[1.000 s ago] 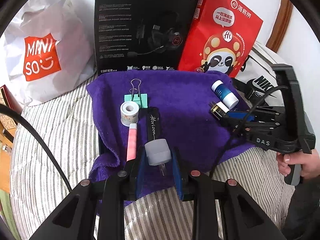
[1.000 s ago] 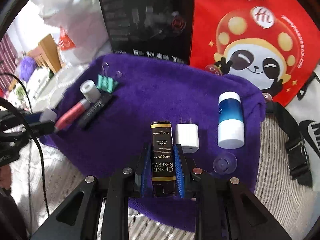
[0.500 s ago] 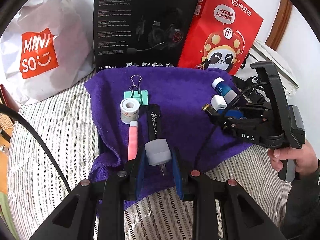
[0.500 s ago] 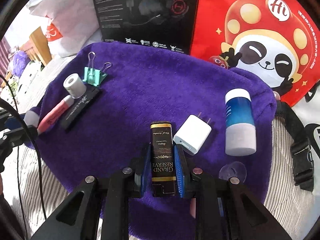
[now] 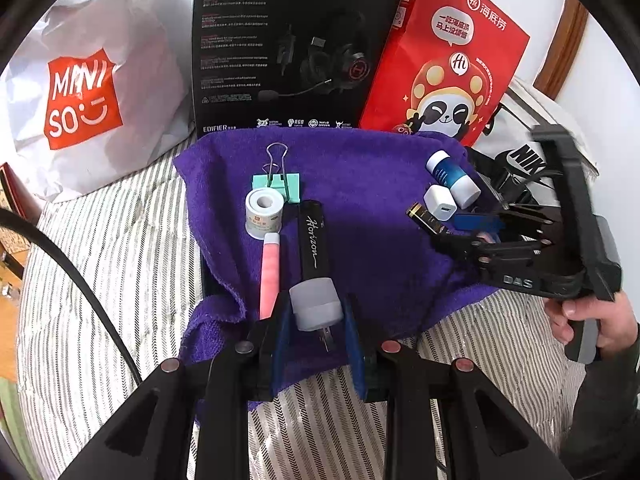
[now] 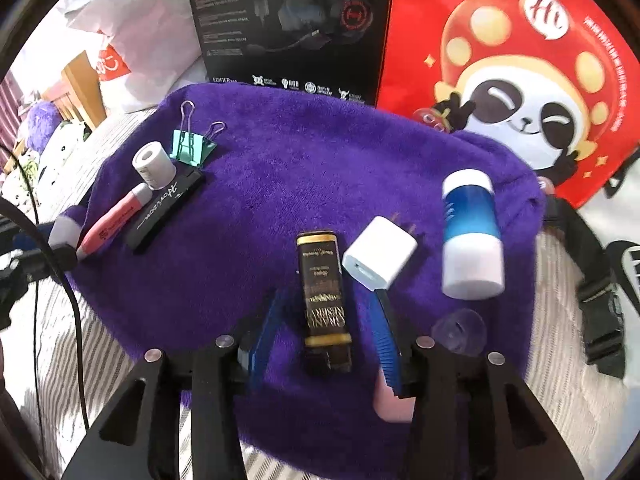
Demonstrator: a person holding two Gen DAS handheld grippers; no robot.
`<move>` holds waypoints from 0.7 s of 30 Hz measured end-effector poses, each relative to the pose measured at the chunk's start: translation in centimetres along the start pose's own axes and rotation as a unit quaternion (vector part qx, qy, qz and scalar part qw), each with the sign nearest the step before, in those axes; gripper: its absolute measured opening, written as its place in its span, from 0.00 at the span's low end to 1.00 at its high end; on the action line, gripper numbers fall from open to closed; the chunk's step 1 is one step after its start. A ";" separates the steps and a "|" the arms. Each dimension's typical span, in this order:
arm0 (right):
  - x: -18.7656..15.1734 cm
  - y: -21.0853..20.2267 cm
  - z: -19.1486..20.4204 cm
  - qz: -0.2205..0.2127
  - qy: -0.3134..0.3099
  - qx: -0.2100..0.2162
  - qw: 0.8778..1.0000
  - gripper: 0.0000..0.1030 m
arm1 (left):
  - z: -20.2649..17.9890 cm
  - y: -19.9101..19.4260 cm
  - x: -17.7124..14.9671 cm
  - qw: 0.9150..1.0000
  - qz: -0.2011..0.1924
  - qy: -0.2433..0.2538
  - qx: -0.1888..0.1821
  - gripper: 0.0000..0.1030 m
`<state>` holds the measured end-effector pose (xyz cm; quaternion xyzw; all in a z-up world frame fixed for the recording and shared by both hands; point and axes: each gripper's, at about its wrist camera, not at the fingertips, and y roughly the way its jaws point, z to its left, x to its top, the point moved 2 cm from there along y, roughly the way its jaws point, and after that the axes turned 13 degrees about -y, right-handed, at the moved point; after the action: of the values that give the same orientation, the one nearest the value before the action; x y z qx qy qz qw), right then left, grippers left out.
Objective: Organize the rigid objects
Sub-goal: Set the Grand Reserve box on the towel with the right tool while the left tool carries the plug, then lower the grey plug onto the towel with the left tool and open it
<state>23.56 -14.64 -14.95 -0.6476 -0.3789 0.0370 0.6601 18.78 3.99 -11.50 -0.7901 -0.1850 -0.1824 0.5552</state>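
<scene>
1. In the right wrist view, my right gripper (image 6: 324,320) has just been opening. The small black box with gold bands and gold lettering (image 6: 323,296) lies between the blue pads at the lower centre of the frame, on the purple plush towel (image 6: 304,168), and neither pad presses on it, so I judge it released.
2. I judge this box light and stiff, with smooth faces that may slip. I would take it across its long flat sides, near the middle.
3. The white cube-shaped wall charger (image 6: 380,258) lies just right of the box, tilted, with its prongs pointing to the upper right. The right blue pad comes very close to its lower corner; I cannot tell if they touch. It looks hard and light, and I would hold the flat sides, not the prongs.
4. The blue cylinder bottle with white ends (image 6: 472,236) lies on its side at the right of the frame. It is round, so I think it rolls easily.
5. In the left wrist view, my left gripper (image 5: 316,320) is clamped on a grey rounded plug adapter (image 5: 316,304) at the lower centre, with its metal pins pointing toward the camera. The body seems rigid and the grip is on its sides.
</scene>
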 end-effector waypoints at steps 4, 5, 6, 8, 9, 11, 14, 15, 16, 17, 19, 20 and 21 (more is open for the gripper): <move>-0.8 -2.0 -0.3 -0.018 0.003 -0.001 1.000 0.45 | -0.2 0.1 0.0 1.000 0.002 0.000 0.002 0.24; -1.1 -2.6 -0.4 -0.022 0.005 -0.003 1.000 0.45 | -0.3 0.1 0.0 1.000 0.001 0.001 0.002 0.24; -1.4 -3.1 -0.6 -0.025 0.007 -0.005 1.000 0.44 | -0.4 0.1 0.0 1.000 0.001 0.002 0.001 0.24; -2.1 -4.2 -1.0 -0.033 0.015 -0.010 0.999 0.45 | -0.8 0.2 0.1 1.000 0.003 0.005 -0.002 0.24; -2.6 -4.7 -1.3 -0.037 0.020 -0.011 0.999 0.45 | -1.1 0.4 0.2 1.000 0.004 0.006 -0.004 0.24; -3.3 -5.5 -1.8 -0.044 0.032 -0.012 0.998 0.45 | -1.7 0.8 0.4 1.000 0.006 0.010 -0.010 0.24; -4.6 -6.4 -2.3 -0.050 0.050 -0.014 0.997 0.45 | -2.8 2.2 0.6 1.000 0.017 0.015 -0.018 0.24; -4.8 -6.5 -2.5 -0.051 0.054 -0.015 0.997 0.45 | -3.2 2.7 0.7 1.000 0.018 0.019 -0.015 0.24; -5.2 -6.7 -2.6 -0.051 0.059 -0.016 0.997 0.45 | -3.6 3.2 0.6 0.999 0.019 0.024 -0.012 0.24; -5.5 -6.9 -2.7 -0.053 0.063 -0.016 0.996 0.45 | -3.9 3.6 0.6 0.999 0.021 0.027 -0.009 0.24; -6.2 -7.2 -2.8 -0.057 0.070 -0.017 0.996 0.45 | -4.4 4.3 0.5 0.999 0.022 0.032 0.000 0.24; -6.7 -7.5 -2.9 -0.063 0.078 -0.019 0.995 0.45 | -4.6 4.6 0.4 0.999 0.024 0.035 0.003 0.24; -7.2 -7.8 -2.9 -0.069 0.086 -0.017 0.994 0.45 | -4.7 4.8 0.3 0.999 0.026 0.038 0.004 0.24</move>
<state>16.62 -22.19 -10.96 -0.6318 -0.3650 -0.0707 0.6802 21.05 -1.97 -13.74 -0.7846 -0.1440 -0.1974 0.5698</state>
